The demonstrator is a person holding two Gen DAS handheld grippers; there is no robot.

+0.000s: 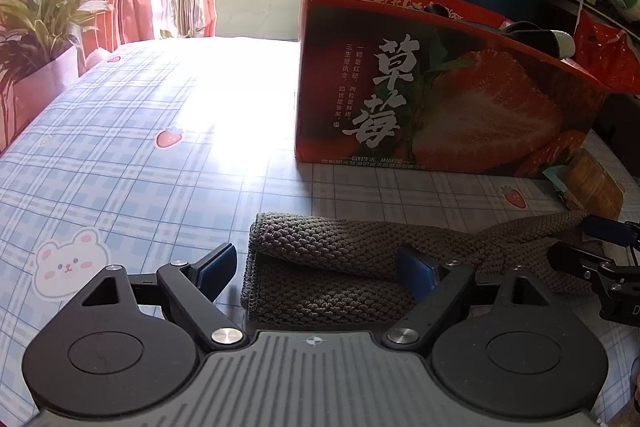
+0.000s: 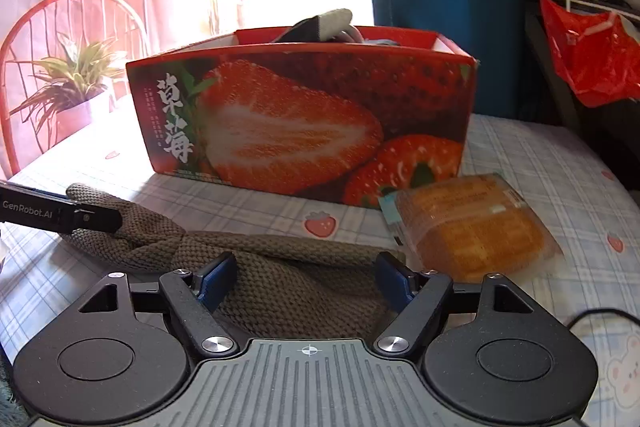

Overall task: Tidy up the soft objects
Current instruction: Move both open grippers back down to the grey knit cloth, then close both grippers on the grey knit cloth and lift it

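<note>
On the table (image 1: pixel 120 155), under a glossy plaid cloth printed with strawberries and a bear face, everything I handle is laid out. Largest is a red cardboard box (image 2: pixel 304 119), open-topped, with a halved strawberry and white characters printed on its front; dark and grey fabric pokes above its rim. A red wire chair (image 2: pixel 24 39) and a potted plant (image 2: pixel 76 83) stand behind the table's far left edge.

Nearer me lies the scarf (image 1: pixel 332 267), a thick grey-brown knit with a bumpy, rope-like weave, folded at one end and pinched narrow in the middle. A bread pack (image 2: pixel 472 227), golden and ridged inside clear wrap, rests just right of the scarf, touching the box's front corner.

My left claw (image 1: pixel 320 273) is spread wide around the folded end: one blue pad sits over the table just beside the fold, the other over the knit. My right claw (image 2: pixel 306 281) is also spread, its pads straddling the other end. Neither one is squeezing the scarf.
</note>
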